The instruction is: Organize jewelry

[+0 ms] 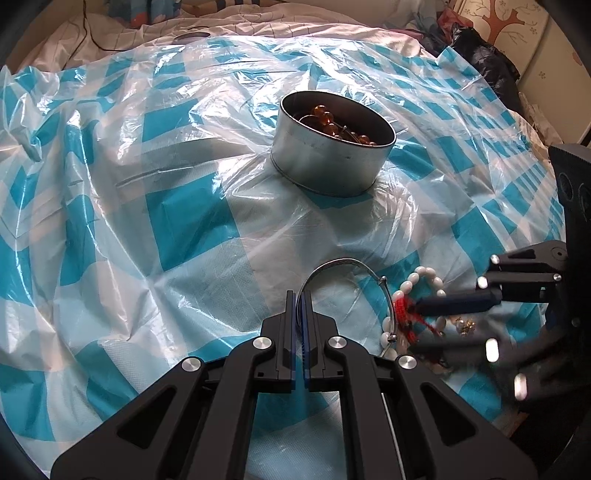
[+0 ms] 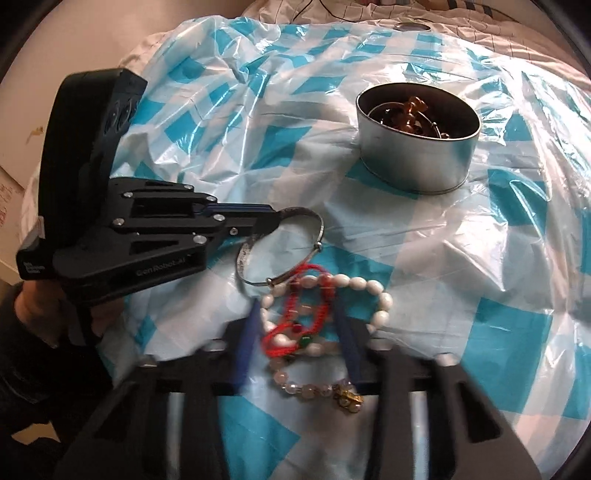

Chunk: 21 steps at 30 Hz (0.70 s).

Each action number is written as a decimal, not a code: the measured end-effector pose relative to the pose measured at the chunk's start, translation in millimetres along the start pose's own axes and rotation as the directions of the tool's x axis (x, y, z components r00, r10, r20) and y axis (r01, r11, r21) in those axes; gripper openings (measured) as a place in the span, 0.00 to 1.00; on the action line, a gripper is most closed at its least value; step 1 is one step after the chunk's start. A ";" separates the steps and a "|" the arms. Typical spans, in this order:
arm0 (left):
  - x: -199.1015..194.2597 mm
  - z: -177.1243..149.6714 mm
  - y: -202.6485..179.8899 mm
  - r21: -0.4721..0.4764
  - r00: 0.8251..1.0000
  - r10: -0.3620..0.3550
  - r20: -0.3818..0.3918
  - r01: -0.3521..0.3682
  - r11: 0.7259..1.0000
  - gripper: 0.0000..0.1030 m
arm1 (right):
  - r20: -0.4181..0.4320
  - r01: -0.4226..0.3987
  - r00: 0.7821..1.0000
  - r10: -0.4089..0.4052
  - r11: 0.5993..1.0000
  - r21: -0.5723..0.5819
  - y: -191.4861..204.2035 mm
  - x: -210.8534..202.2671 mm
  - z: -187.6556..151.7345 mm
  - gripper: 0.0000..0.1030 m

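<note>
My left gripper (image 1: 299, 295) is shut on a silver bangle (image 1: 347, 264), pinching its rim; it also shows in the right wrist view (image 2: 275, 218) holding the silver bangle (image 2: 319, 230). My right gripper (image 2: 295, 314) is open, its blue fingers (image 2: 245, 339) straddling a red cord bracelet (image 2: 314, 291) that lies over a white bead bracelet (image 2: 373, 291) and a pale pink bead bracelet (image 2: 306, 387) with a gold charm. In the left wrist view my right gripper (image 1: 417, 325) is blurred beside the white bead bracelet (image 1: 424, 275). A round metal tin (image 1: 332, 162) holds amber beads (image 1: 325, 118).
Everything lies on a crinkled blue and white checked plastic sheet (image 1: 166, 221) over a bed. White bedding (image 1: 258, 26) lies beyond it. Dark clothes (image 1: 480, 51) are piled at the far right. The tin in the right wrist view (image 2: 417, 155) stands behind the bracelets.
</note>
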<state>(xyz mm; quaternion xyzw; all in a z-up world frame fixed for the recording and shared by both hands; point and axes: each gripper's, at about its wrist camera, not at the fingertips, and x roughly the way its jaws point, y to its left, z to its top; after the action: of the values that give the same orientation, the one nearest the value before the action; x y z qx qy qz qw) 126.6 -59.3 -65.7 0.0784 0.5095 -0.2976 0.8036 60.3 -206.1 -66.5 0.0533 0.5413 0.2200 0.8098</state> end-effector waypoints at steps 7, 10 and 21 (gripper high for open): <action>1.4 0.2 -0.2 0.004 1.000 0.003 -0.004 -0.003 1.000 0.03 | 0.046 -0.020 0.999 0.019 0.999 0.025 -8.4 -15.6 2.6 0.09; 2.4 0.1 -0.3 0.009 1.000 0.006 -0.006 -0.006 1.000 0.03 | 0.082 -0.015 0.997 0.011 0.999 0.052 -16.7 -27.8 6.1 0.09; 10.1 -1.1 -4.8 0.027 0.999 0.028 -0.023 -0.027 0.999 0.03 | 0.062 0.193 0.978 -0.199 0.977 0.095 -46.7 -24.8 12.7 0.09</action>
<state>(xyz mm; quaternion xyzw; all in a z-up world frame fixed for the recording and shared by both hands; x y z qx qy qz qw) 126.1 -66.7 -74.2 0.0997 0.5135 -0.2925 0.8005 77.9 -256.4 -55.3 0.0433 0.5239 0.1128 0.8432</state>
